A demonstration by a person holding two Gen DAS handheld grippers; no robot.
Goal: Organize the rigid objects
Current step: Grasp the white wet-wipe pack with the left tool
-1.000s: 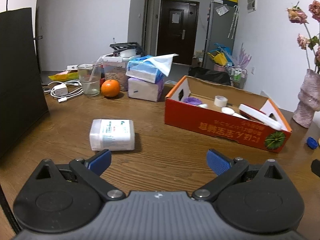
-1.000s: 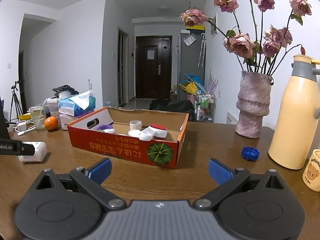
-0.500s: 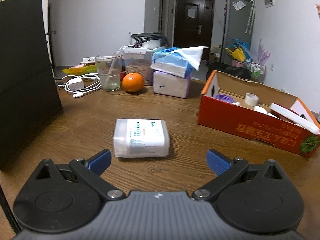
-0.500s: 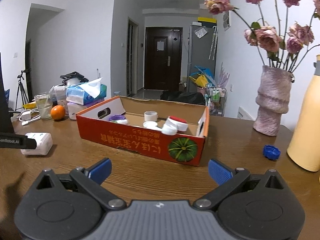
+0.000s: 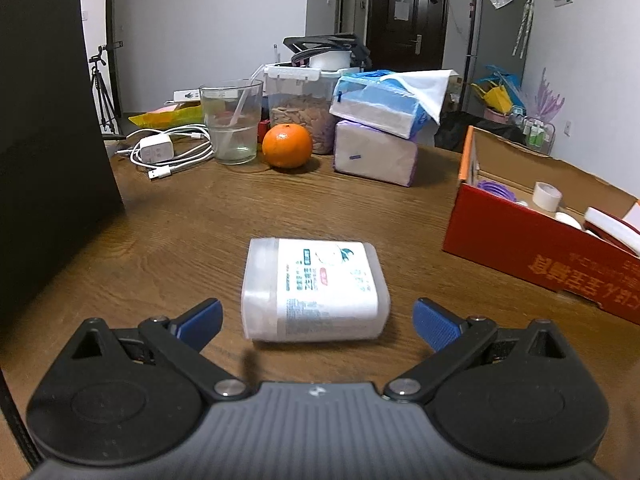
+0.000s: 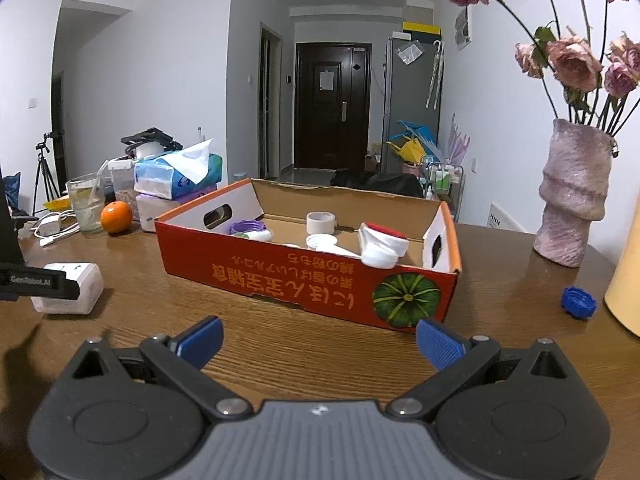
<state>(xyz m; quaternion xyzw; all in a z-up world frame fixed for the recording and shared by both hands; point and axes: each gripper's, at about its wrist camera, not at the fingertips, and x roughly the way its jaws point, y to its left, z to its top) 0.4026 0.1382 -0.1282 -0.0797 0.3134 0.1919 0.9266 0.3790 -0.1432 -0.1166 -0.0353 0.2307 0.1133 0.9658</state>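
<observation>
1. The white, translucent, rectangular plastic container with a printed label [image 5: 316,290] lay on its side on the brown wood-grain table [image 5: 224,216], directly ahead of my left gripper [image 5: 316,322] and partly between its blue-padded fingertips [image 5: 200,318], touching neither.
2. I had the left gripper spread wide, holding nothing.
3. In the right wrist view, the same container [image 6: 70,294] sat at far left, partly hidden by the black body of the left gripper [image 6: 36,282].
4. My right gripper [image 6: 318,338] was likewise spread wide and empty, low over the table and facing the red cardboard box with a pumpkin picture [image 6: 316,276].
5. The box stood to the right of the container, well apart, and held a roll of pale tape [image 6: 321,223], a purple ring-shaped lid [image 6: 247,227] and several white caps [image 6: 320,242].
6. A blue bottle cap [image 6: 578,303] lay on the table right of the box, near a mauve textured vase of dried roses [image 6: 574,196].
7. Beyond the container stood an orange [image 5: 287,146], a clear glass of water [image 5: 232,122], stacked tissue packs [image 5: 380,128] and a white charger with cable [image 5: 156,150].
</observation>
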